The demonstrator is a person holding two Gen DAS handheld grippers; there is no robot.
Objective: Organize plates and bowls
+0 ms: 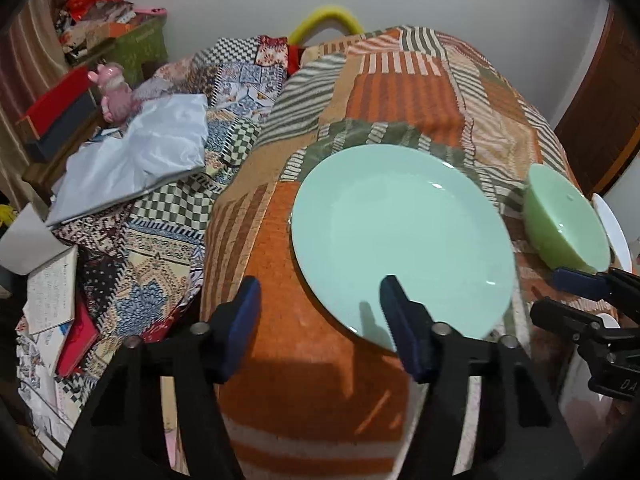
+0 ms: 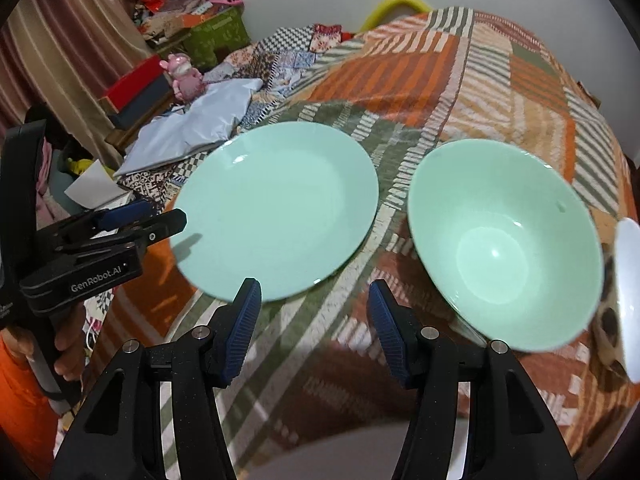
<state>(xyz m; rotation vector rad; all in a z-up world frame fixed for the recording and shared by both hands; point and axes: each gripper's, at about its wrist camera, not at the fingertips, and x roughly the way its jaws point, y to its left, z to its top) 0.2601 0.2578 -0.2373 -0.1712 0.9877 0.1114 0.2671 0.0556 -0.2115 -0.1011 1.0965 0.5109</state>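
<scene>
A pale green plate (image 1: 400,236) (image 2: 276,208) lies flat on the striped orange blanket. To its right stands a pale green bowl (image 1: 564,224) (image 2: 504,240), upright and apart from the plate. My left gripper (image 1: 320,320) hovers open at the plate's near left rim, its right finger (image 1: 404,328) casting a shadow on the plate. It also shows at the left of the right wrist view, the left gripper (image 2: 160,216) held by a hand. My right gripper (image 2: 316,316) (image 1: 560,300) stands open over the blanket between plate and bowl, holding nothing.
A white dish (image 2: 628,280) (image 1: 612,228) sits just right of the bowl, partly cut off. The blanket (image 1: 304,360) covers a raised surface. Left of it lie a patchwork quilt (image 1: 168,240), a grey plastic bag (image 1: 140,160), books, boxes and a pink toy (image 1: 114,92).
</scene>
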